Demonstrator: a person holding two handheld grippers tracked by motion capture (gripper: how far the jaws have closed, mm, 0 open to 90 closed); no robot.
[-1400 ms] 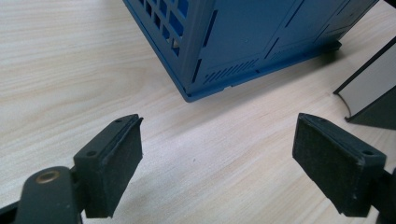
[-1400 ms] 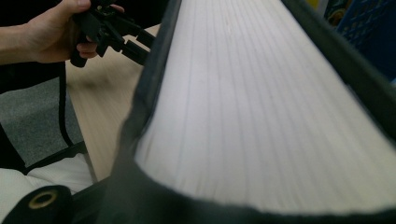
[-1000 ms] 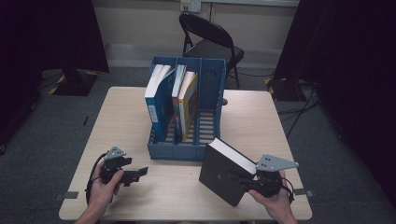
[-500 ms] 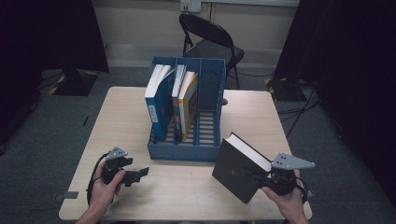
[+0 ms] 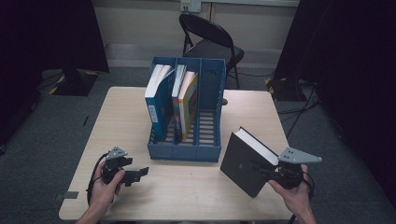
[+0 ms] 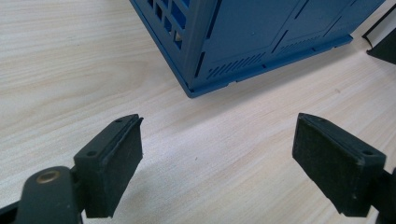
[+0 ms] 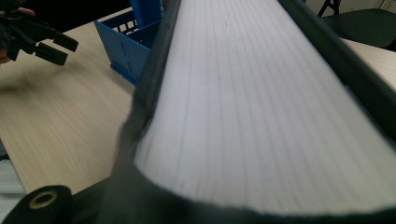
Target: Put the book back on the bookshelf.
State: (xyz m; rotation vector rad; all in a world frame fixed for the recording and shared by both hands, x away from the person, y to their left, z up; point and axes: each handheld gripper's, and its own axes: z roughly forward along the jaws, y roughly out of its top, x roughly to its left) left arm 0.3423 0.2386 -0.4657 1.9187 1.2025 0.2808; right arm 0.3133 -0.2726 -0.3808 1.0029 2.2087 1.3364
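Now the right gripper point(image 5: 265, 171) clamps a black book point(image 5: 245, 161), tilted beside the blue rack point(image 5: 187, 151); the left gripper point(image 5: 140, 172) rests released. Next, probably: upright it over the empty right slot.

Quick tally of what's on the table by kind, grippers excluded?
Books standing in the blue file rack: 3 (blue, one with a dark spine, yellow)
Black book held in the right gripper: 1
File racks: 1
Total: 5
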